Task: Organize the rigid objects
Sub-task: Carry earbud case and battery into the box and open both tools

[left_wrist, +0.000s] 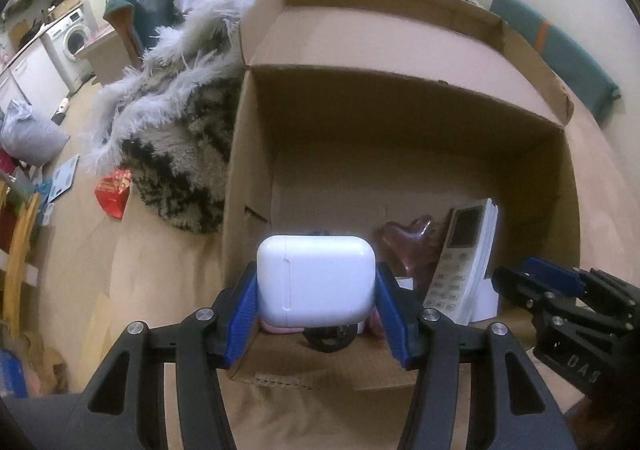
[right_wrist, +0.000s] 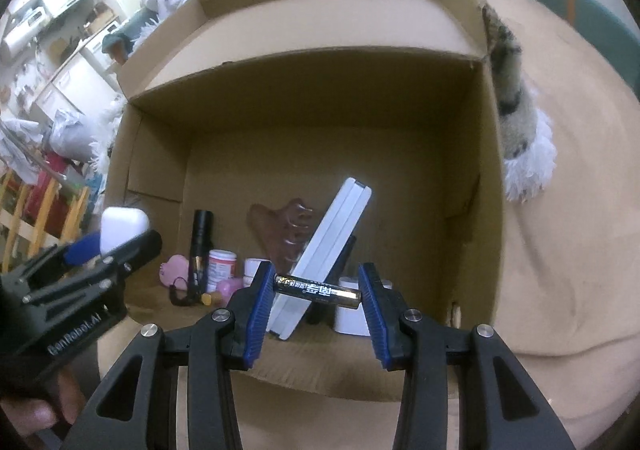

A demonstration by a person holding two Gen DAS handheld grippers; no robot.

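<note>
You are mid-delivery: your left gripper (left_wrist: pixel 316 290) clamps the white earbud case (left_wrist: pixel 316 280) at lower centre, your right gripper (right_wrist: pixel 318 290) pinches a battery (right_wrist: pixel 318 291). Next, lower both into the cardboard box (right_wrist: pixel 328 109) and release.

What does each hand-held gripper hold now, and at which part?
The left hand-held gripper holds a white earbud case by its two short sides. The right hand-held gripper holds a battery crosswise, by its two ends.
</note>
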